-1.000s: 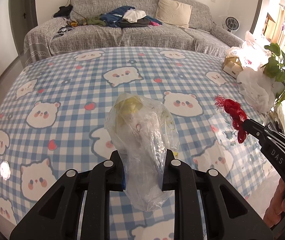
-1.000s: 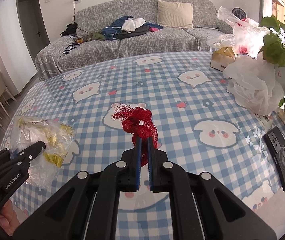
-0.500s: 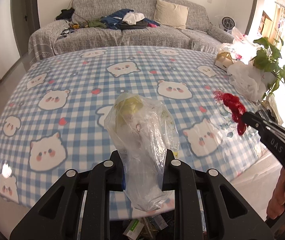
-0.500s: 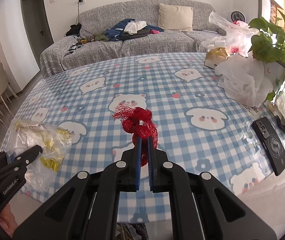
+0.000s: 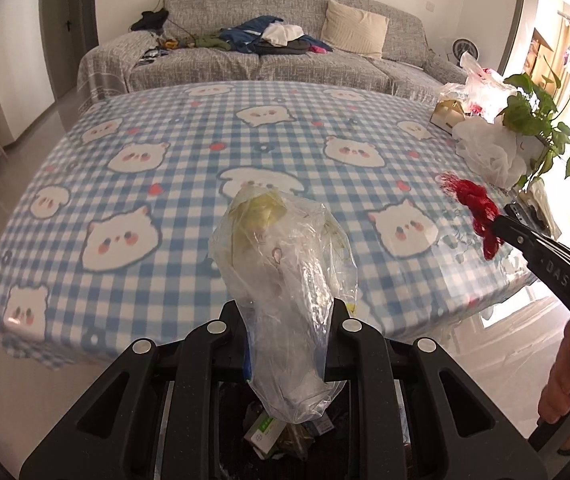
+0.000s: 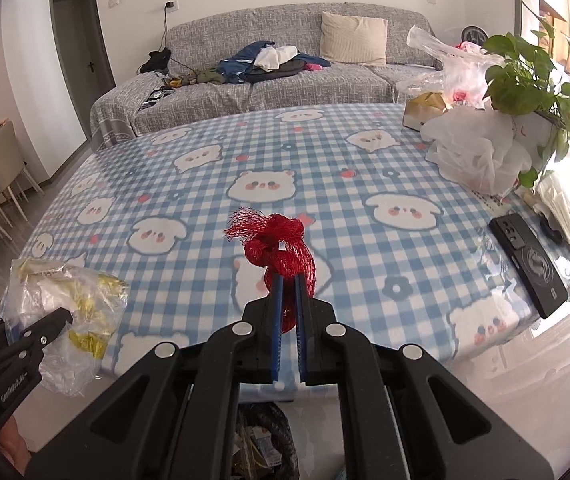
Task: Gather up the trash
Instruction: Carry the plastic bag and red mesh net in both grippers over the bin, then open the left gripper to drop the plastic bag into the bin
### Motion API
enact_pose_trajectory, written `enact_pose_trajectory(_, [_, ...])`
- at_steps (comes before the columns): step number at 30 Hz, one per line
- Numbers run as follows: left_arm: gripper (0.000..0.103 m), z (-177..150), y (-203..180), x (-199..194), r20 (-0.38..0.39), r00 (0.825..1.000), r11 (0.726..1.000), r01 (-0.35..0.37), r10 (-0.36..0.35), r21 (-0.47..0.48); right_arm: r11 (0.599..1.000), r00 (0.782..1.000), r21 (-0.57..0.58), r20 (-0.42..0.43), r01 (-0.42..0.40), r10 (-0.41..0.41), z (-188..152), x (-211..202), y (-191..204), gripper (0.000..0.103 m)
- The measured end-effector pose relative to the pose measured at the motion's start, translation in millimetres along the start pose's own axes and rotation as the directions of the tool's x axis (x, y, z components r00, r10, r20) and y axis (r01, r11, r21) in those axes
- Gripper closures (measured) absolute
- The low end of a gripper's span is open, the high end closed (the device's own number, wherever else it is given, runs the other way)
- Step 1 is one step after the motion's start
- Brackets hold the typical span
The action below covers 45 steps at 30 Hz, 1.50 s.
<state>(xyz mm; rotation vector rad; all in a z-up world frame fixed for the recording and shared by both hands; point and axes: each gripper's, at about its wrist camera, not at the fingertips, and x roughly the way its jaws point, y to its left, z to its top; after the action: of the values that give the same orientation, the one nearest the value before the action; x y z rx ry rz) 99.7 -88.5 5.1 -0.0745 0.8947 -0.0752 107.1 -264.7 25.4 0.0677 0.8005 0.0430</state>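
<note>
My left gripper (image 5: 288,312) is shut on a crumpled clear plastic bag (image 5: 281,264) with yellowish scraps inside; the bag also shows at the left of the right wrist view (image 6: 65,312). My right gripper (image 6: 289,280) is shut on a bunch of red mesh netting (image 6: 279,244), also seen at the right of the left wrist view (image 5: 477,204). Both grippers hang just off the near edge of the table with the blue checked bear cloth (image 5: 205,152). Below them an open trash bin (image 5: 285,432) with packaging inside shows between the fingers, also low in the right wrist view (image 6: 261,440).
On the table's right side stand white plastic bags (image 6: 481,152), a small carton (image 6: 423,110), a potted plant (image 6: 533,76) and a black phone (image 6: 527,264). A grey sofa (image 6: 269,76) with clothes is behind the table. Chairs (image 6: 1,168) stand at the left.
Both grippers have drawn back from over the table to past its near edge, still holding the bag and the netting. The trash bin has come into view beneath them.
</note>
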Motion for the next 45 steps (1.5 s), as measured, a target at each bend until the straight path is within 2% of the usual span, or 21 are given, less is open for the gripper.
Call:
enact_pose_trajectory(10, [0.083, -37.5, 1.4, -9.1, -0.025, 1.0, 1.0, 0.004, -0.004, -0.01, 0.999, 1.0, -0.04, -0.014, 0.0, 0.0, -44.3, -17.6, 6.8, 0.098])
enact_pose_trajectory(21, [0.083, -82.7, -4.5, -11.6, -0.061, 0.998, 1.0, 0.014, -0.014, 0.004, 0.998, 0.996, -0.062, -0.088, 0.0, -0.006, -101.4, -12.7, 7.0, 0.098])
enact_pose_trajectory(35, [0.083, -138.7, -24.1, 26.1, -0.165, 0.986, 1.0, 0.014, -0.01, 0.024, 0.999, 0.98, -0.021, -0.198, 0.034, -0.037, -157.4, 16.3, -11.0, 0.098])
enact_pose_trajectory(45, [0.082, -160.1, -42.6, 61.2, -0.216, 0.976, 0.997, 0.031, -0.016, 0.064, 0.998, 0.972, 0.016, -0.23, 0.06, -0.055, -174.3, 23.0, -21.0, 0.098])
